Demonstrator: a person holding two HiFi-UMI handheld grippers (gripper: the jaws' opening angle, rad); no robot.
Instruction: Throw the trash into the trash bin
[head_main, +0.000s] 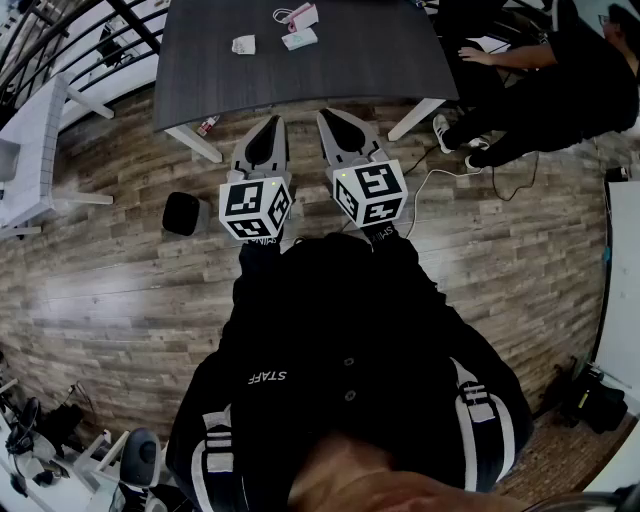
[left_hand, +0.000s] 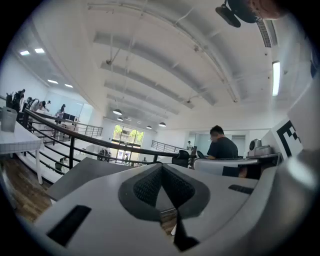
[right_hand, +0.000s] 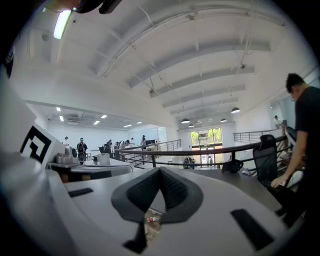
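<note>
On the dark table (head_main: 370, 60) lie a crumpled white paper (head_main: 243, 44), a white and teal packet (head_main: 299, 38) and a pink and white item (head_main: 300, 16). A black trash bin (head_main: 181, 213) stands on the wooden floor, left of my left gripper. Both grippers hover side by side just short of the table's near edge, pointing at it. My left gripper (head_main: 272, 122) (left_hand: 161, 167) is shut with nothing in it. So is my right gripper (head_main: 327, 115) (right_hand: 160, 170), its pads meeting at the tip.
A red and white bottle-like item (head_main: 207, 125) lies on the floor by the table's left leg. A person (head_main: 560, 80) sits at the table's right end, with cables on the floor nearby. A white table (head_main: 30, 150) stands at the left. A railing (left_hand: 75, 135) runs beyond the table.
</note>
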